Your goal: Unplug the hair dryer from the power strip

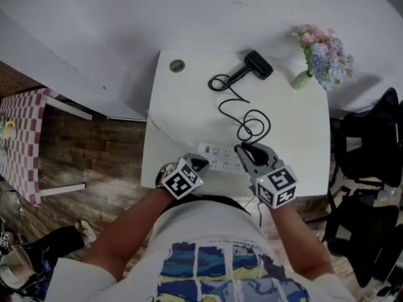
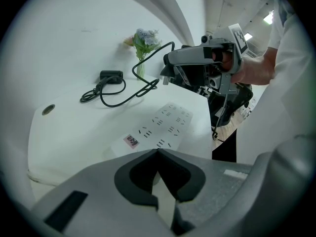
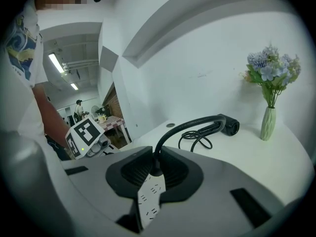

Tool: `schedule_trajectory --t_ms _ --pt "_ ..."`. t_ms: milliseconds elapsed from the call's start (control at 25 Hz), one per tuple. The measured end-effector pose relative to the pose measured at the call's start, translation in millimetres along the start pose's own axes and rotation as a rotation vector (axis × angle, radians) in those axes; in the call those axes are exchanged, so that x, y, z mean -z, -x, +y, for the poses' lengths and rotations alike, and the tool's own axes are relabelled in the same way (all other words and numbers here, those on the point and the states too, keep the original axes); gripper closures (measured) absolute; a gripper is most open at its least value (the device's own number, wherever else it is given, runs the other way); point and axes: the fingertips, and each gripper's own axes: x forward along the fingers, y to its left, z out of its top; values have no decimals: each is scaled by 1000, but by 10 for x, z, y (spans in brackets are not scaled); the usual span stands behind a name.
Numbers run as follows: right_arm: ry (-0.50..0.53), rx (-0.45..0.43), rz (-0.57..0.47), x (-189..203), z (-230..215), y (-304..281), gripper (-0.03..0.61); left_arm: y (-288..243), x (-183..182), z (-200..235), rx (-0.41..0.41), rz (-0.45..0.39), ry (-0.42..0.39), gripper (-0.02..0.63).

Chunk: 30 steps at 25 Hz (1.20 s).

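Right gripper: clamped on plug, just above power strip. Left gripper: jaws together, pinning it. Hair dryer: 1 o'clock, well apart. Risk: a hard pull likely tautens cord, dragging it.

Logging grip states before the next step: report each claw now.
Left claw: closed, nothing held.
Right claw: closed on the hair dryer's plug.
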Motion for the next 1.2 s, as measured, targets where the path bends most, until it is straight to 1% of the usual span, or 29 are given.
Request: schedule_trajectory --t_ms 360,1200 --pt "-1 -5 -7 -47 20 28 532 -1 -9 2 -1 3 -19 612" --pt "-42 -1 -29 -39 -22 81 533 5 -7 -5 -4 4 -10 612"
